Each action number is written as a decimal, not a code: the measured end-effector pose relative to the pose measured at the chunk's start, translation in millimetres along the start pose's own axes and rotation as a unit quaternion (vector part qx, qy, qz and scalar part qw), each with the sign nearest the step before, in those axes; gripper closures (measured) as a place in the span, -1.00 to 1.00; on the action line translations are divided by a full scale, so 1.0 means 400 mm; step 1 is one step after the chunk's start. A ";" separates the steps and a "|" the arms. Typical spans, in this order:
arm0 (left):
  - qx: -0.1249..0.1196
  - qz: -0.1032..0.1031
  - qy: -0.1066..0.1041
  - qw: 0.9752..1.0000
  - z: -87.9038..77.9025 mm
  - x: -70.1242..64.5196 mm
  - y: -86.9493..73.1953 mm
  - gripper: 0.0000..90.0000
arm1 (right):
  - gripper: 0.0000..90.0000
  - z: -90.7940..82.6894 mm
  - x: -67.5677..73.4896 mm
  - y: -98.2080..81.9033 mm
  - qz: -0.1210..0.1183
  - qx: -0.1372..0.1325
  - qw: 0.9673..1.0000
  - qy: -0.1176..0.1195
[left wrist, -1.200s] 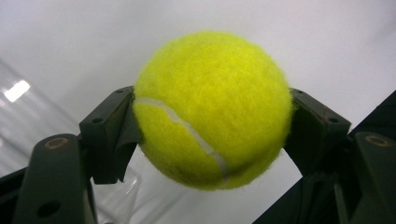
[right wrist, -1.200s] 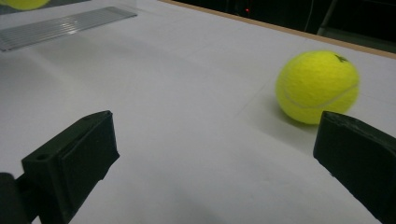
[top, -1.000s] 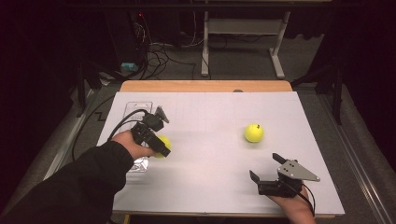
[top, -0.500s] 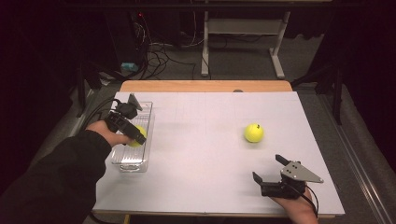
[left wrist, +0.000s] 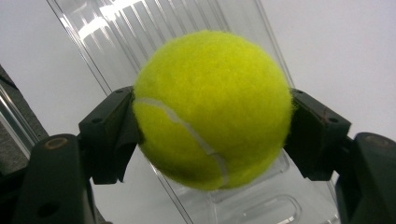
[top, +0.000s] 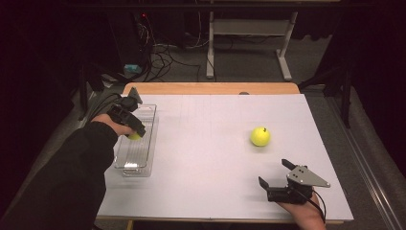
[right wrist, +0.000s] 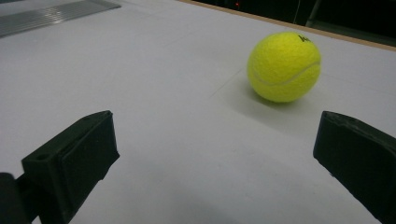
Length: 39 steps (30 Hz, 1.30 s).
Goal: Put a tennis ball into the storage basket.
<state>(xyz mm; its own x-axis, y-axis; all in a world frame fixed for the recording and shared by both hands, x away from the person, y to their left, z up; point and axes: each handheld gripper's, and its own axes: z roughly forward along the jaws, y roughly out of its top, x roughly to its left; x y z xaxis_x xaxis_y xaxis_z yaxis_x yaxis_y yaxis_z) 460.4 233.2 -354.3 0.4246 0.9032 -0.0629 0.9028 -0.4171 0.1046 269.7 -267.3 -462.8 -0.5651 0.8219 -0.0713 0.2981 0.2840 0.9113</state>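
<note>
1. Left gripper view: a fuzzy yellow-green tennis ball (left wrist: 212, 109) with a white seam is clamped in the left claw (left wrist: 212, 135), above a clear ribbed plastic tray (left wrist: 140, 42).
2. High view: hand and claw (top: 130, 120) hide most of that ball.
3. Right claw (top: 274, 173) stands apart, near a second yellow tennis ball (top: 260, 136) on the white counter (top: 206, 143).

Setting: a lab or test room — dark, with a white-topped table (top: 210, 143) on grey carpet. Behind it, loose cables (top: 165, 55) trail across the floor, beside a white metal stand (top: 246, 40) — a recording bench, not a home.
</note>
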 end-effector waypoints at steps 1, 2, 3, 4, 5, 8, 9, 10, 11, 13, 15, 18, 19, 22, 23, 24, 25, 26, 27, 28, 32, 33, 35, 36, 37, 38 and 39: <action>0.001 -0.001 -0.002 1.000 0.006 0.002 0.004 -0.42 | -1.00 0.000 0.000 0.000 0.000 0.000 1.000 0.000; 0.002 -0.002 -0.003 1.000 0.012 0.003 0.009 -0.42 | -1.00 0.001 0.000 -0.001 0.000 0.000 1.000 0.001; 0.005 0.001 -0.004 1.000 0.018 0.004 0.013 -0.42 | -1.00 0.002 0.001 -0.001 0.001 0.002 1.000 0.001; 0.008 0.001 -0.004 1.000 0.025 0.005 0.016 -0.42 | -1.00 0.002 0.000 -0.002 -0.001 0.002 1.000 0.002; 0.011 0.000 -0.002 1.000 0.032 0.005 0.019 -0.42 | -1.00 0.003 0.001 -0.002 0.000 0.002 1.000 0.001; 0.016 -0.002 0.001 1.000 0.047 0.007 0.024 -0.42 | -1.00 0.003 0.002 -0.002 -0.001 0.002 1.000 0.002; 0.015 -0.003 0.000 1.000 0.049 0.008 0.025 -0.42 | -1.00 0.003 0.002 -0.002 -0.001 0.002 1.000 0.002; 0.014 -0.002 -0.001 1.000 0.049 0.008 0.025 -0.43 | -1.00 0.003 0.002 -0.002 -0.003 0.002 1.000 0.002; 0.010 0.000 0.001 1.000 0.046 0.006 0.024 -0.45 | -1.00 0.004 0.002 -0.002 -0.003 0.003 1.000 0.002; -0.002 0.000 -0.001 1.000 0.033 0.003 0.023 -0.71 | -1.00 0.005 0.002 -0.003 -0.002 0.004 1.000 0.003; 0.001 0.005 -0.005 1.000 0.021 -0.001 0.022 -0.93 | -1.00 0.005 0.002 -0.002 -0.001 0.005 1.000 0.002; -0.008 0.008 -0.010 1.000 0.001 -0.012 0.015 -0.99 | -1.00 0.004 0.001 0.000 -0.002 0.002 1.000 -0.001; -0.009 0.011 -0.012 1.000 -0.004 -0.018 0.012 -0.99 | -1.00 0.002 0.000 0.001 -0.001 0.000 1.000 -0.001; -0.006 0.028 -0.011 1.000 -0.008 -0.049 0.006 -0.99 | -1.00 0.000 -0.002 0.002 0.000 -0.001 1.000 -0.002; -0.005 0.035 -0.010 0.999 -0.007 -0.063 0.004 -0.99 | -1.00 -0.001 -0.003 0.002 0.002 -0.001 1.000 -0.004; -0.002 0.044 -0.011 0.999 -0.007 -0.077 0.004 -0.99 | -1.00 -0.001 -0.003 0.002 0.003 -0.001 1.000 -0.004; -0.002 0.051 -0.012 0.999 -0.006 -0.093 0.003 -0.99 | -1.00 -0.002 -0.004 0.002 0.003 0.000 1.000 -0.005; 0.000 0.058 -0.012 0.998 -0.006 -0.108 0.003 -0.99 | -1.00 -0.002 -0.005 0.002 0.003 -0.001 1.000 -0.006; -0.006 0.064 -0.010 0.998 -0.004 -0.123 0.002 -0.99 | -1.00 -0.002 -0.005 0.001 0.003 -0.001 1.000 -0.007; -0.007 0.071 -0.008 0.997 -0.004 -0.138 0.002 -0.99 | -1.00 -0.001 -0.006 0.001 0.004 -0.001 1.000 -0.006; -0.003 0.095 -0.007 0.995 0.002 -0.189 0.004 -0.99 | -1.00 -0.003 -0.006 0.001 0.003 0.000 1.000 -0.007; -0.002 0.101 -0.007 0.995 0.003 -0.205 0.005 -0.99 | -1.00 -0.005 -0.007 0.001 0.004 -0.003 1.000 -0.006; -0.005 0.110 -0.011 0.994 0.006 -0.232 0.005 -0.99 | -1.00 -0.006 -0.007 0.002 0.005 -0.004 1.000 -0.007; -0.006 0.113 -0.013 0.993 0.007 -0.242 0.005 -0.99 | -1.00 -0.007 -0.007 0.002 0.005 -0.004 1.000 -0.006; -0.011 0.118 -0.017 0.993 0.008 -0.258 0.005 -0.99 | -1.00 -0.007 -0.008 0.002 0.004 -0.004 1.000 -0.007; -0.011 0.123 -0.021 0.992 0.010 -0.271 0.004 -0.99 | -1.00 -0.007 -0.007 0.003 0.006 -0.004 1.000 -0.007; -0.011 0.127 -0.022 0.992 0.011 -0.281 0.003 -0.99 | -1.00 -0.007 -0.006 0.004 0.005 -0.004 1.000 -0.007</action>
<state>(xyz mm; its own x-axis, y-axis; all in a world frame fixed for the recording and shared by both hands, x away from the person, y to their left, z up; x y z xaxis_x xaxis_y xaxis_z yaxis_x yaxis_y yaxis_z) 414.3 130.8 -351.4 0.6403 0.7645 -0.0744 0.7655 -0.6271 0.1439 269.5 -270.3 -460.2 -0.5516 0.8314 -0.0677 0.2973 0.2718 0.9153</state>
